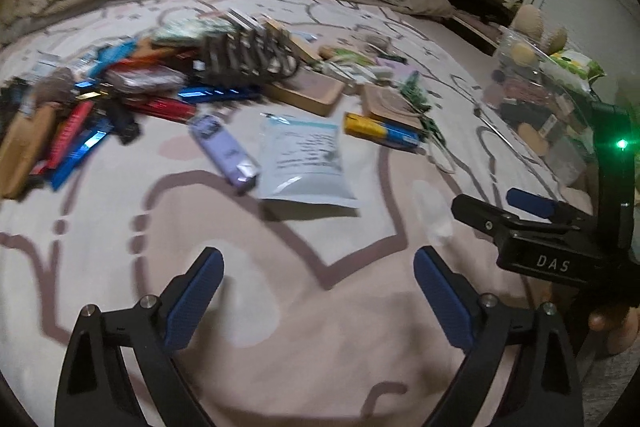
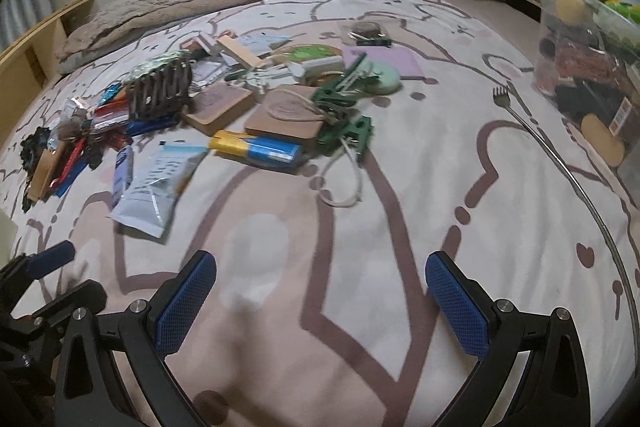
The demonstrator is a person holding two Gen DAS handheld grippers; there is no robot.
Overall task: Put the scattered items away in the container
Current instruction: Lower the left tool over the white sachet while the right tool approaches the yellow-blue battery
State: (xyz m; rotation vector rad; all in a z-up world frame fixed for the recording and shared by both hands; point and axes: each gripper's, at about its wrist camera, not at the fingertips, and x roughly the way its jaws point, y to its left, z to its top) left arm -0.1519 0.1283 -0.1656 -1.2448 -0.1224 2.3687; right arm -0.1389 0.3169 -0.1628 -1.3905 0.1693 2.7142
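Left hand-held gripper [image 1: 318,301] and right hand-held gripper [image 2: 320,303], both spread and empty, above the patterned bed cover [image 2: 360,267]. Scattered items lie mid-bed: pale printed pouch [image 1: 306,163], lilac tube [image 1: 224,151], yellow-and-blue pack [image 2: 256,147], green clips [image 2: 344,115]. Clear container [image 2: 588,67], part-filled, stands at right. "DAS" marks the right hand-held gripper's body.

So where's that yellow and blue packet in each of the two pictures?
Left wrist view: yellow and blue packet, right of centre, beside the pale pouch.
Right wrist view: packet, middle, right of the pouch.
Shared landmark: the clear container at far right.
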